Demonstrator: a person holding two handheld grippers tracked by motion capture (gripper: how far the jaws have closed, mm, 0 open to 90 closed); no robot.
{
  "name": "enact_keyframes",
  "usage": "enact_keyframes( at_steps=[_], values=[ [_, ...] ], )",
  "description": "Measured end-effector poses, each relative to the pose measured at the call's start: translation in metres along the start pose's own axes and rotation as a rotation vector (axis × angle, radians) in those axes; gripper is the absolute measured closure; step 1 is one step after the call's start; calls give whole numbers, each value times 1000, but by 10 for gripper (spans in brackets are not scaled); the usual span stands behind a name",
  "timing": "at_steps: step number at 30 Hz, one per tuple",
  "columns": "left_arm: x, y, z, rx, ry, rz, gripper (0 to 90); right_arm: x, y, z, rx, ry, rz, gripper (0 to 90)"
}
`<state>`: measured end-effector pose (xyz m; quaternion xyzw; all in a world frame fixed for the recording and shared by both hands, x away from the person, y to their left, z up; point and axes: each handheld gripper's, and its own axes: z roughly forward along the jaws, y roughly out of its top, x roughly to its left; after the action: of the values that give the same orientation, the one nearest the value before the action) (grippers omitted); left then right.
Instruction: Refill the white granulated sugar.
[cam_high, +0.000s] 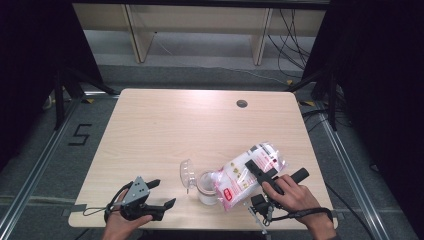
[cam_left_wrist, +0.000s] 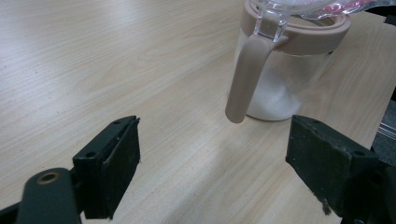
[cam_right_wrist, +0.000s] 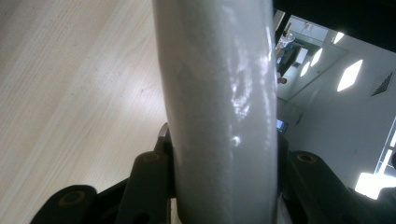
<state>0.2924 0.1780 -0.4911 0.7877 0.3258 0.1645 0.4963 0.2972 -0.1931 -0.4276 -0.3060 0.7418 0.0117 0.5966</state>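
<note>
A clear plastic bag (cam_high: 245, 172) of white powder with red print is tilted, its low end over the mouth of a clear jar (cam_high: 206, 187) with a beige rim. My right gripper (cam_high: 257, 165) is shut on the bag's upper part; the bag (cam_right_wrist: 219, 107) stands between its jaws (cam_right_wrist: 224, 154). The jar's clear lid (cam_high: 187, 172) is flipped back to the left. White powder lies in the jar (cam_left_wrist: 280, 88), and a beige tab hangs down its side. My left gripper (cam_high: 165, 192) rests open near the table's front left edge, aimed at the jar and apart from it (cam_left_wrist: 215, 140).
The wooden table (cam_high: 165, 125) has a round cable hole (cam_high: 242, 103) at the back right. The jar stands close to the front edge. Beyond the table are a grey floor, shelf legs and dark curtains at both sides.
</note>
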Motion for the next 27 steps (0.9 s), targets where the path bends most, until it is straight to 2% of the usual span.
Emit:
enact_keyframes(
  at_steps=[2, 3, 15, 17, 18, 19, 26, 27],
  values=[
    [0, 0, 0, -1, -1, -1, 171, 0, 0, 0, 0, 1, 1, 649],
    [2, 1, 0, -2, -3, 27, 171, 0, 0, 0, 1, 1, 4, 649],
    [1, 1, -1, 1, 3, 28, 171, 0, -1, 0, 1, 4, 6, 651],
    [0, 0, -1, 1, 7, 7, 171, 0, -1, 0, 1, 4, 7, 651],
    [0, 0, -1, 0, 3, 10, 171, 0, -1, 0, 1, 4, 6, 652],
    [2, 1, -1, 2, 2, 31, 171, 0, -1, 0, 2, 4, 7, 652],
    [1, 1, -1, 1, 3, 29, 171, 0, -1, 0, 2, 5, 6, 653],
    [1, 1, -1, 1, 3, 29, 171, 1, -1, 0, 4, 9, 18, 652]
  ],
)
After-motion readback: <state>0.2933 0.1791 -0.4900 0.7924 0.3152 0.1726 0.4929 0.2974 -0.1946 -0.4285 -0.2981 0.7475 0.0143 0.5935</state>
